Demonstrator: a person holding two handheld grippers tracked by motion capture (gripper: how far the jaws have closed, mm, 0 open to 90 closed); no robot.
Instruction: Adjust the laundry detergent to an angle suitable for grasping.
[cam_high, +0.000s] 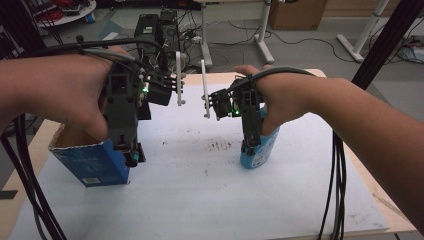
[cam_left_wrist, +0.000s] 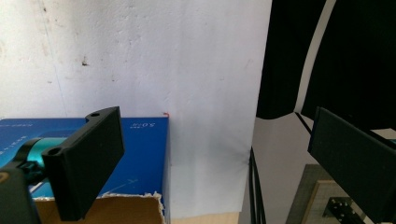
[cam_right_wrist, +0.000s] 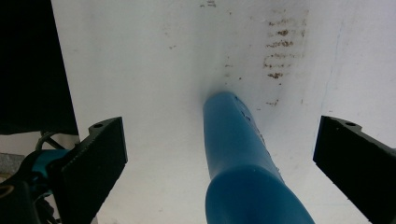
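Both your grippers gape empty: the left gripper (cam_left_wrist: 210, 163) over the blue carton (cam_high: 92, 162) at the counter's (cam_high: 300, 200) left edge, the right gripper (cam_right_wrist: 219, 158) straddling the blue bottle (cam_right_wrist: 243, 154). Next, close squarely on the bottle.

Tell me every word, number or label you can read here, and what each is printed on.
Nothing reads with certainty.
Blue box: a small white mark, upside down, perhaps "5.0"; more white print at its left edge, too blurred to read.
Blue box, high view: a white label patch and a pale line of print, too small to read.
Blue bottle: a pale printed patch, unreadable.
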